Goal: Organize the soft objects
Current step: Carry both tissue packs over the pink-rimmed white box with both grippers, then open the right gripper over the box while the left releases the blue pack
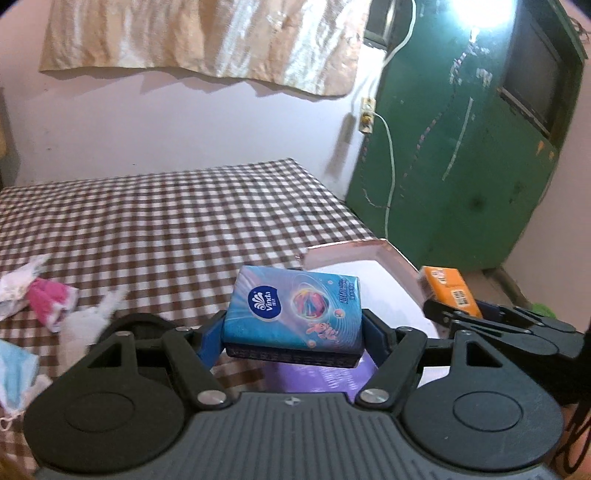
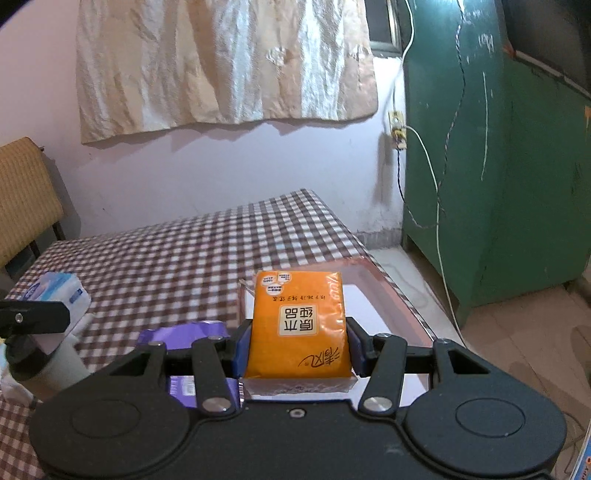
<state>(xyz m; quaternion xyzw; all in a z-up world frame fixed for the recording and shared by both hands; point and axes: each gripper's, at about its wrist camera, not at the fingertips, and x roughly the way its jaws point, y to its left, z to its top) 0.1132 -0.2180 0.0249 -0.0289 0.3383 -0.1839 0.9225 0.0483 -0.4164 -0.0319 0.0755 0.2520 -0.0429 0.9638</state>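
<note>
Behind, a checked bedsheet (image 1: 166, 221) meets a pink wall (image 1: 221, 125) beside a green cupboard (image 1: 461, 166).

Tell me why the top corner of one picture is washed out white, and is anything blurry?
Left wrist view: a bright light glares over the green cabinet; the white cloth on the checked bed is smeared. Right wrist view: no glare, orange tissue pack sharp, edges bent by the fisheye.
</note>
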